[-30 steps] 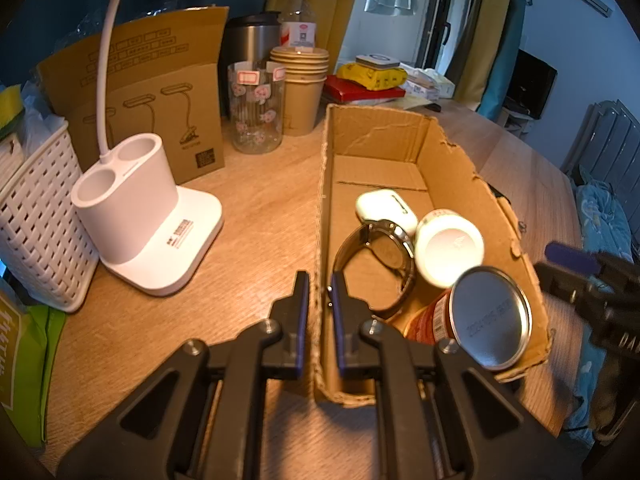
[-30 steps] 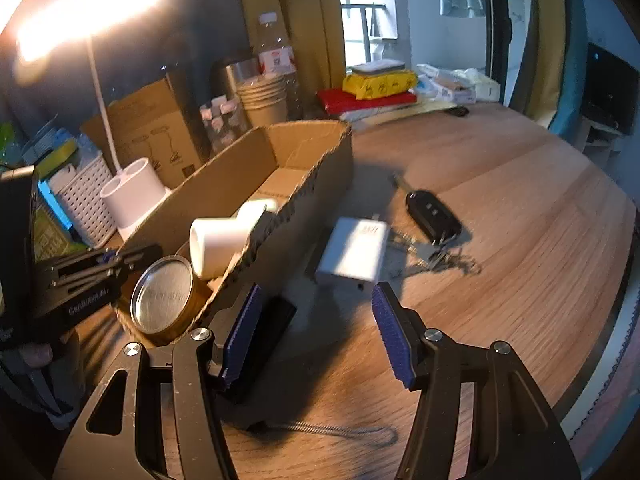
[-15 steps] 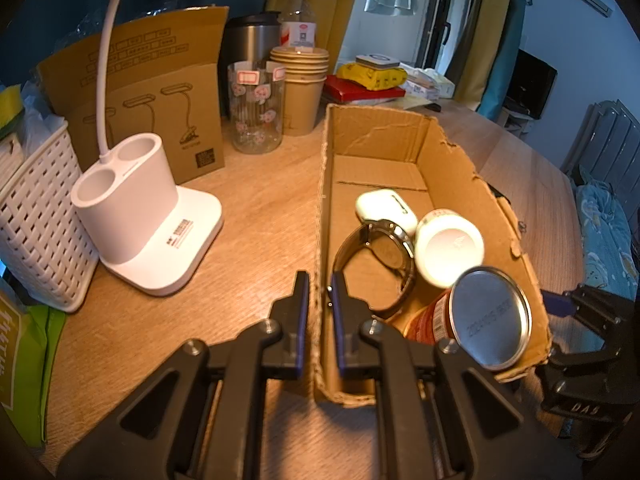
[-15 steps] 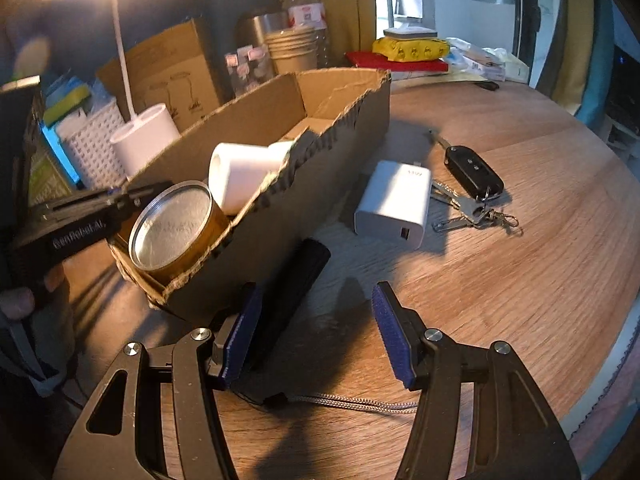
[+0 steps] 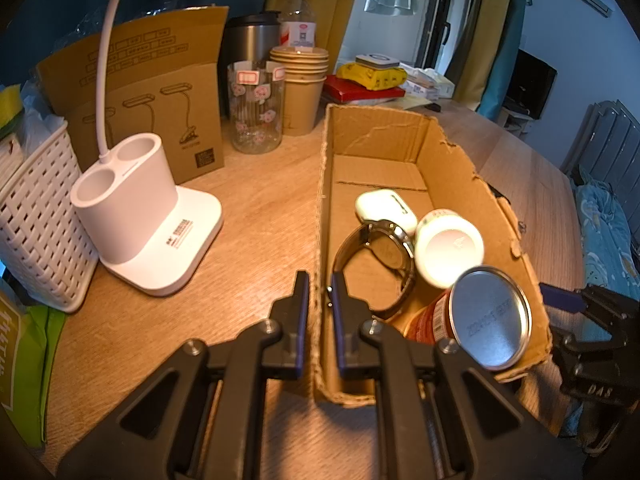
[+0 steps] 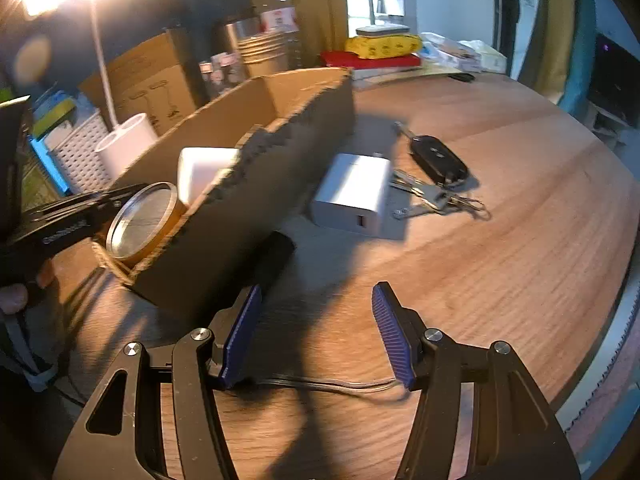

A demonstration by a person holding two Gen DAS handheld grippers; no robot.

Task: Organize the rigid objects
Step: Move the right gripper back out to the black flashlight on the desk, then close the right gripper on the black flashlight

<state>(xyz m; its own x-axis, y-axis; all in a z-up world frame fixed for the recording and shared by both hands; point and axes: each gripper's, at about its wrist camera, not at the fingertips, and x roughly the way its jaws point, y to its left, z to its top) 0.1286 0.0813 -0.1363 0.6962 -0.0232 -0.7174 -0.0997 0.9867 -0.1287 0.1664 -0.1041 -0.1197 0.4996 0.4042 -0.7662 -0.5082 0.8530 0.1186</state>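
Note:
My left gripper (image 5: 319, 308) is shut on the left wall of an open cardboard box (image 5: 380, 136), near its front corner. Inside the box lie a wristwatch (image 5: 384, 256), a white earbud case (image 5: 384, 208), a white jar (image 5: 448, 248) and a tin can (image 5: 488, 324). My right gripper (image 6: 316, 320) stands open over the wooden table to the right of the box (image 6: 248, 216), with nothing between its pads. A black cylinder (image 6: 272, 260) with a thin cord (image 6: 340, 384) lies against the box just ahead of the right gripper's left finger. Farther on are a white charger (image 6: 356, 196) and a car key (image 6: 436, 156) on a key bunch (image 6: 432, 196).
Left of the box stand a white lamp base (image 5: 132, 220), a white woven basket (image 5: 36, 216), a printed carton (image 5: 160, 92), a glass jar (image 5: 256, 112) and stacked paper cups (image 5: 300, 88). Books and packets (image 6: 380, 48) sit at the back. The table's rounded edge (image 6: 616, 340) runs close on the right.
My right gripper has come lower and nearer to the charger and the black cylinder beside the box. The left gripper and the box have not moved.

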